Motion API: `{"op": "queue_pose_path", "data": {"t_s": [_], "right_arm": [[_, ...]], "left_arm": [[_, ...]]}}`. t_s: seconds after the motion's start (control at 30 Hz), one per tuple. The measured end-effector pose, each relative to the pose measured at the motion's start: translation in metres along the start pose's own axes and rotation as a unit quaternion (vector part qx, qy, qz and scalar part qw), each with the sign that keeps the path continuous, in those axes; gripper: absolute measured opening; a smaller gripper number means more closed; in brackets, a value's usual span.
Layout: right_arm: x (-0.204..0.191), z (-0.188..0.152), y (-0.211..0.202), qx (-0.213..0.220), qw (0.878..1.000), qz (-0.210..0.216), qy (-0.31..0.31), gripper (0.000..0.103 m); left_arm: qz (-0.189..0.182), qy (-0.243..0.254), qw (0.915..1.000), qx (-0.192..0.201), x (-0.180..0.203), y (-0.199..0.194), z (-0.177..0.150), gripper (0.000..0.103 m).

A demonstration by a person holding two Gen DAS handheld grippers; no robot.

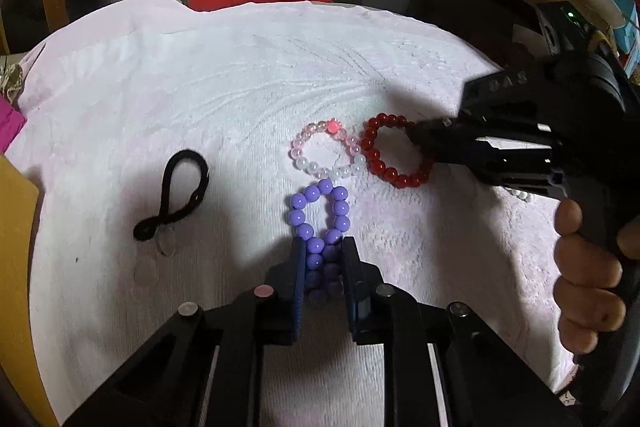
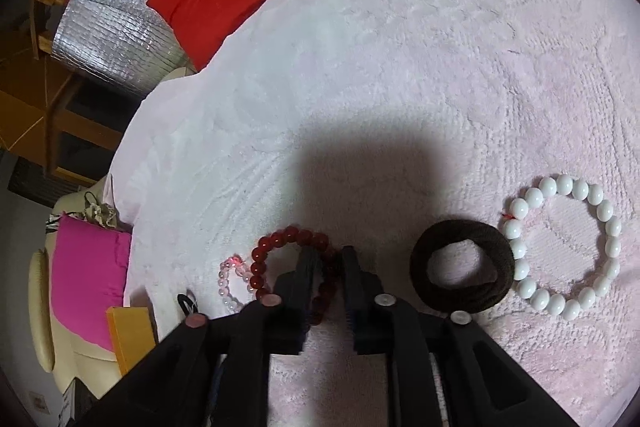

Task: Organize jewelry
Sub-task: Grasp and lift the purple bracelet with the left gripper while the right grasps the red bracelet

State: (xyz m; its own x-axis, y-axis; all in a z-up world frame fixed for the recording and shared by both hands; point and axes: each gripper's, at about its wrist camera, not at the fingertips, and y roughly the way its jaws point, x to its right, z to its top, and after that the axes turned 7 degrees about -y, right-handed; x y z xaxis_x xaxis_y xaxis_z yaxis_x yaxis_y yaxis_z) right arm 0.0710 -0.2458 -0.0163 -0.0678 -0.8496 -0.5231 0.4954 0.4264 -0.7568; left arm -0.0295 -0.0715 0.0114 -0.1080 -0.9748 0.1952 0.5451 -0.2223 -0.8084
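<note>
Meanwhile, low in the centre of the left wrist view, the left gripper (image 1: pixel 323 259) is pinching the purple bracelet (image 1: pixel 320 215) narrowly, likely to keep it lined up. At mid-right, the right gripper (image 1: pixel 420 143) is clamping the red bracelet (image 1: pixel 384 163), which is touching the pink-and-white bracelet (image 1: pixel 328 151) on the towel (image 1: pixel 200 87).
</note>
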Motion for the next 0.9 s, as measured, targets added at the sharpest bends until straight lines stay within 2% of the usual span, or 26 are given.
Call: {"op": "queue_pose_path", "data": {"t_s": [0.07, 0.13, 0.17, 0.2, 0.27, 0.4, 0.53, 0.73, 0.9], "right_arm": [[-0.008, -0.002, 0.001, 0.007, 1.0, -0.006, -0.016, 0.034], [-0.012, -0.003, 0.003, 0.012, 0.999, -0.019, -0.035, 0.034], [-0.015, -0.004, 0.003, 0.013, 0.998, -0.03, -0.047, 0.028], [-0.019, -0.005, 0.003, 0.019, 0.996, -0.057, -0.061, 0.014], [-0.023, -0.006, 0.004, 0.025, 0.994, -0.075, -0.076, 0.011], [-0.025, -0.005, -0.005, 0.054, 0.993, -0.079, -0.07, 0.011], [-0.032, -0.006, -0.022, 0.094, 0.992, -0.057, -0.066, 0.011], [-0.062, -0.016, -0.051, 0.164, 0.983, -0.021, -0.082, 0.011], [-0.088, -0.027, -0.062, 0.192, 0.976, 0.02, -0.1, 0.011]], "left_arm": [[-0.006, -0.008, 0.9999, 0.0, -0.003, -0.003, -0.003, 0.018], [-0.01, -0.017, 0.9998, 0.002, -0.008, -0.008, -0.007, 0.018], [-0.011, -0.021, 0.9997, 0.003, -0.009, -0.01, -0.009, 0.018], [-0.013, -0.024, 0.9996, 0.004, -0.01, -0.012, -0.01, 0.018], [-0.014, -0.031, 0.9994, 0.007, -0.013, -0.016, -0.013, 0.018], [-0.008, -0.041, 0.999, 0.015, -0.017, -0.025, -0.018, 0.018], [-0.003, -0.044, 0.9986, 0.031, -0.023, -0.038, -0.02, 0.018], [0.006, -0.039, 0.9975, 0.059, -0.028, -0.066, -0.02, 0.014], [0.011, -0.032, 0.997, 0.069, -0.038, -0.079, -0.022, 0.014]]}}
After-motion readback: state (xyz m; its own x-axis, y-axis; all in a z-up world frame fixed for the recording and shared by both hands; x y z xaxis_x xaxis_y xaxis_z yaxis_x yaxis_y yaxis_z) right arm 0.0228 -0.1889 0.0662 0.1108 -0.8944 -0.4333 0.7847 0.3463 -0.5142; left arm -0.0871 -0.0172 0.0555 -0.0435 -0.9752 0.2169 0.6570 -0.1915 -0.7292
